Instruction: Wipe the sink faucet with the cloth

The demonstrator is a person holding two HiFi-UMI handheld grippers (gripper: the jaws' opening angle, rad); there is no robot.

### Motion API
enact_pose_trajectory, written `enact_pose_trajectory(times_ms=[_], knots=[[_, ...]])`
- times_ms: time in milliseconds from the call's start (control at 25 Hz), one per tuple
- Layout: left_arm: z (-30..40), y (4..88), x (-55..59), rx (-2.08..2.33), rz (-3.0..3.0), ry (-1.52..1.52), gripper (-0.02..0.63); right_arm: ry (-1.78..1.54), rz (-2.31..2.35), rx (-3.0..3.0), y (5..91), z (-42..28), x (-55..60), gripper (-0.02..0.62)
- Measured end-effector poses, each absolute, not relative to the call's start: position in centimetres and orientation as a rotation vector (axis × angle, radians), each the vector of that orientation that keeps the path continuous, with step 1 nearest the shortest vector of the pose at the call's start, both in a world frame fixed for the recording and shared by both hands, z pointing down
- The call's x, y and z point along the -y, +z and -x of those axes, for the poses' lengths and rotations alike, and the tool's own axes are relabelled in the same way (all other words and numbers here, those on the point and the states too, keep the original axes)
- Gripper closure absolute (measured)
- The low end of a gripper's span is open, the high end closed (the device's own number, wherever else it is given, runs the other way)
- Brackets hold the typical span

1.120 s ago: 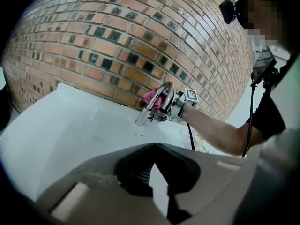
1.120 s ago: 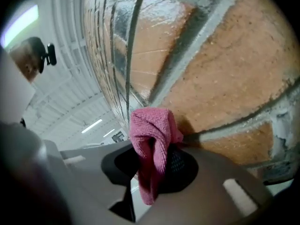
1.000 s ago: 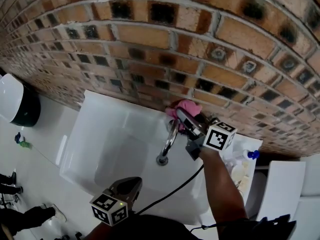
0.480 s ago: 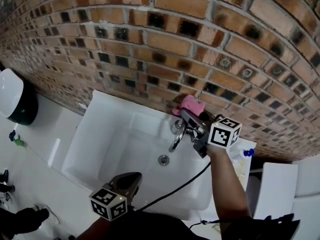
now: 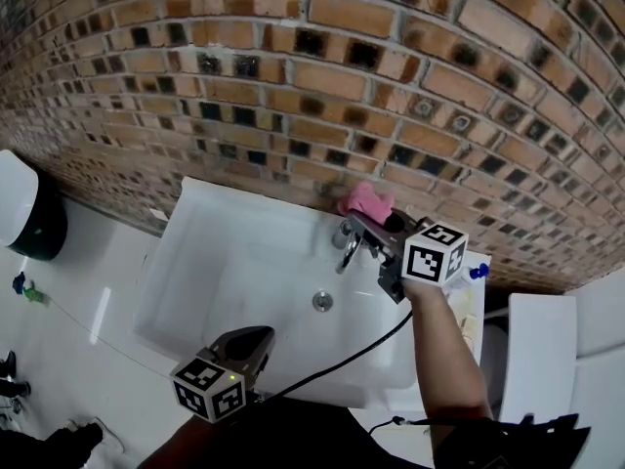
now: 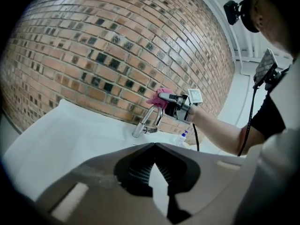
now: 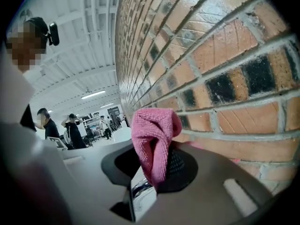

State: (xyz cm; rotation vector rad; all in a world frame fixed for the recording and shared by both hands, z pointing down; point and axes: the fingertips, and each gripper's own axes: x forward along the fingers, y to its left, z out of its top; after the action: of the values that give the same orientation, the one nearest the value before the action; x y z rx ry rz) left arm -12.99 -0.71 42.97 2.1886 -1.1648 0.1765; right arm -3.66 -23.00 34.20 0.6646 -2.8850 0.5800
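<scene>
Brick wall (image 5: 293,86) behind white sink (image 5: 225,262) | right gripper (image 5: 369,225) fingers clamped on pink cloth (image 5: 367,201) atop faucet (image 5: 349,247), far side | left gripper (image 5: 256,338) fingers together, empty, near | advice: hold the pinch, drag cloth down the spout's curve | right gripper view alone shows cloth folded over chrome; left gripper view shows the spout's arc.

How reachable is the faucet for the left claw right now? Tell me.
Probably yes. The left claw hangs over the sink's near edge with bare basin ahead; only the right claw, holding the pink cloth, crowds the faucet top.
</scene>
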Motion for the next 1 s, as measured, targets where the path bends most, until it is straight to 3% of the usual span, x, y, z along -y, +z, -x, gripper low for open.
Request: enact_pose_trajectory(times_ms=[1000], knots=[[14.0, 42.1, -3.4, 1.067, -2.278, 0.177, 0.600, 0.760, -0.873, 2.892, 37.1, 4.5, 15.2, 0.516]])
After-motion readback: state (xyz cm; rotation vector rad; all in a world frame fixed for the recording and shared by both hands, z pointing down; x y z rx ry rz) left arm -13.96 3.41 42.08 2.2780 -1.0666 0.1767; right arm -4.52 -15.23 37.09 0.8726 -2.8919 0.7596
